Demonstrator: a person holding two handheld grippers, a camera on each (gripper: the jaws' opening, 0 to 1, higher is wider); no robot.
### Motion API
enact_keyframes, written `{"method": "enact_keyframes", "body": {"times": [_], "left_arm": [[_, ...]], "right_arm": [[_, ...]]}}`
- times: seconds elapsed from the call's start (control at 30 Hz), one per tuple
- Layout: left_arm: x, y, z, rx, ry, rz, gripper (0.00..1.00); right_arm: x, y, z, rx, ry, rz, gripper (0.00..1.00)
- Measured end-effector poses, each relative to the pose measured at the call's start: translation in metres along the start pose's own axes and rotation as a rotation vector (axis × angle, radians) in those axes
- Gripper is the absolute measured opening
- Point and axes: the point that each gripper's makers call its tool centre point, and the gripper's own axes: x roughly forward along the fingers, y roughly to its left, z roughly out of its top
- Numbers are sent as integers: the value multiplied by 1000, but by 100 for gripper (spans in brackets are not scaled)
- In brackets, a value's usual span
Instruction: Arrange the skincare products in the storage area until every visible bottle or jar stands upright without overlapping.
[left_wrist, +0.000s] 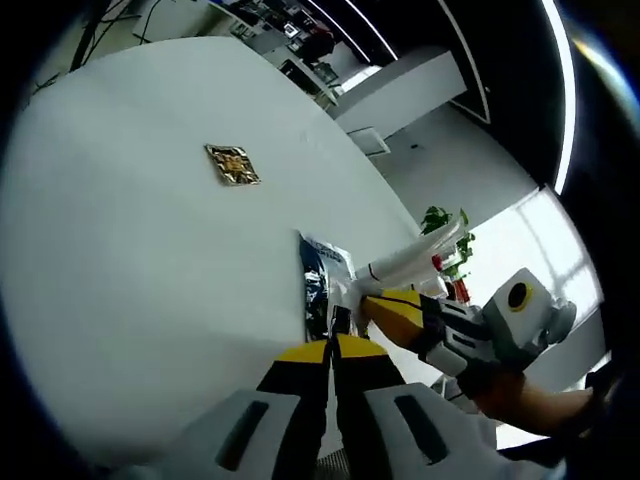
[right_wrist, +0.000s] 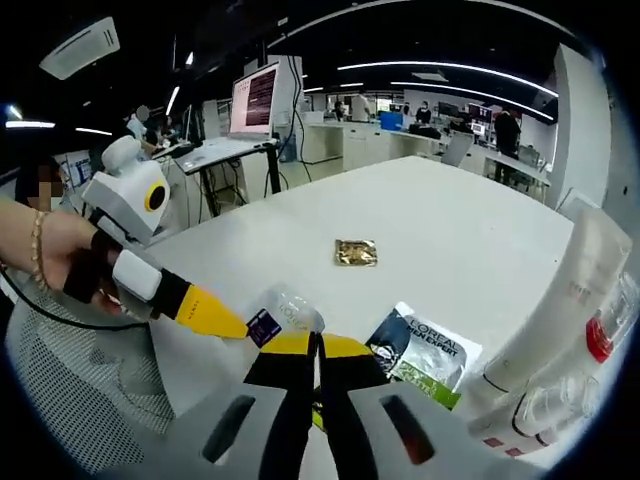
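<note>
My left gripper (left_wrist: 331, 347) has its jaws pressed together, and a small clear packet with a dark label (right_wrist: 280, 312) sits at their tips. In the right gripper view the left gripper (right_wrist: 246, 330) comes in from the left, touching that packet. My right gripper (right_wrist: 316, 345) is shut with nothing between its tips. It reaches into the left gripper view from the right (left_wrist: 362, 300). A blue and green L'Oreal sachet (right_wrist: 425, 352) (left_wrist: 322, 280) lies flat just beyond both grippers. White tubes (right_wrist: 565, 320) (left_wrist: 412, 258), one with a red cap, lie tilted at the table's edge.
A small gold sachet (right_wrist: 355, 252) (left_wrist: 232, 165) lies alone in the middle of the wide white table (right_wrist: 450, 220) (left_wrist: 140, 260). A person's hand with a bracelet (right_wrist: 45, 250) holds the left gripper. Desks, monitors and people stand behind the table.
</note>
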Motion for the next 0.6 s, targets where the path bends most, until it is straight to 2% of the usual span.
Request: {"method": "enact_keyframes", "body": {"times": [0.33,0.6], "left_arm": [[10,17,5,19,23,53,0],[16,35,3,26,46,89,0]], "right_arm": [[24,-5,-13,2,40,7,1],[39,-3,-25,-21,79,20,1]]}}
